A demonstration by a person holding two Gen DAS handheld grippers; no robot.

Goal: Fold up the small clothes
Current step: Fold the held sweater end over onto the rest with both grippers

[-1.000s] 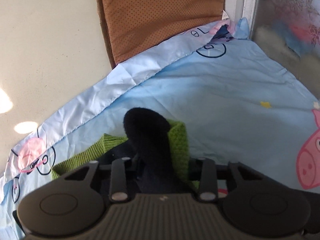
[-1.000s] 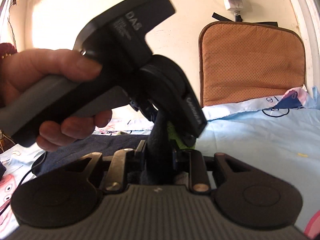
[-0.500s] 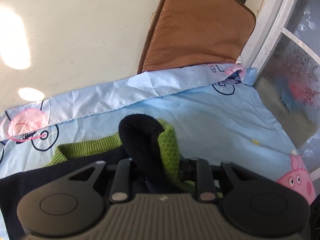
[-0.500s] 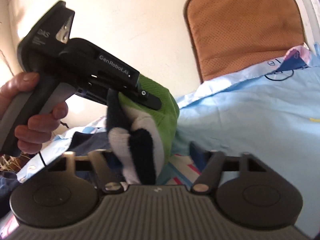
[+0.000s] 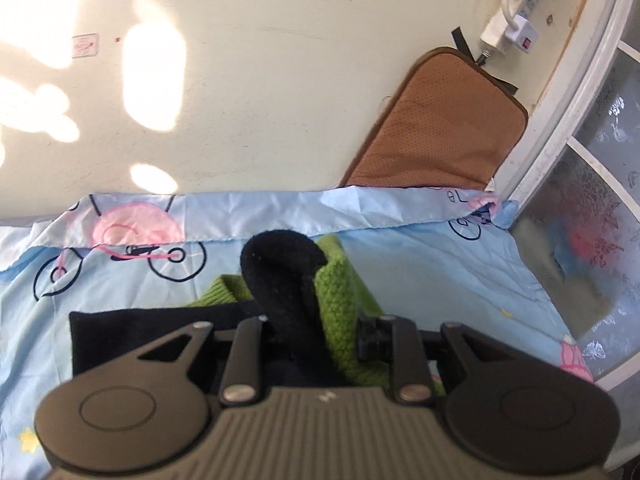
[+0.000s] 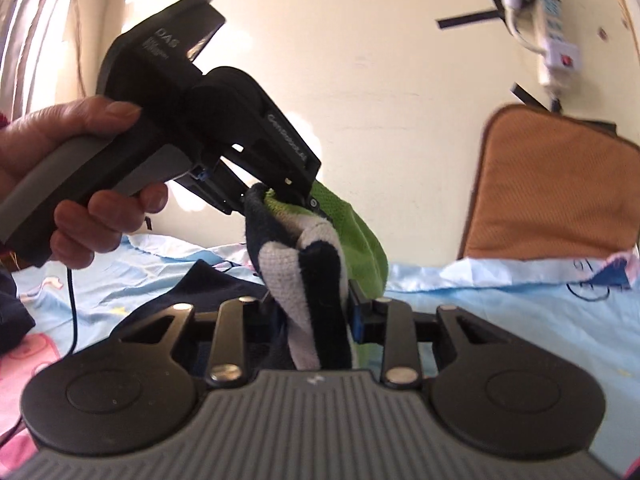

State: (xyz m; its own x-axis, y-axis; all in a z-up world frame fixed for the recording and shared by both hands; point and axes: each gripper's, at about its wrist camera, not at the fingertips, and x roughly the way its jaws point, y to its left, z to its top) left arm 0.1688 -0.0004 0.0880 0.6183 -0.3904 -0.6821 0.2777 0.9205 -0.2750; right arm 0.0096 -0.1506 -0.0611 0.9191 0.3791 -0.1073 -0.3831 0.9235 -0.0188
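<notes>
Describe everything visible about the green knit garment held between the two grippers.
The garment is a small knit piece, green with navy and white bands. It is bunched and lifted off the sheet, not laid flat. The left gripper pinches its upper edge; the right gripper has its jaws shut on the striped part. In the left view the navy band stands up beside chunky green ribbing.

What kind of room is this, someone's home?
Most likely a bedroom at home: a cartoon-pig bedsheet covers the surface, a brown cushion leans on the cream wall, and a power strip hangs beside a frosted window.
</notes>
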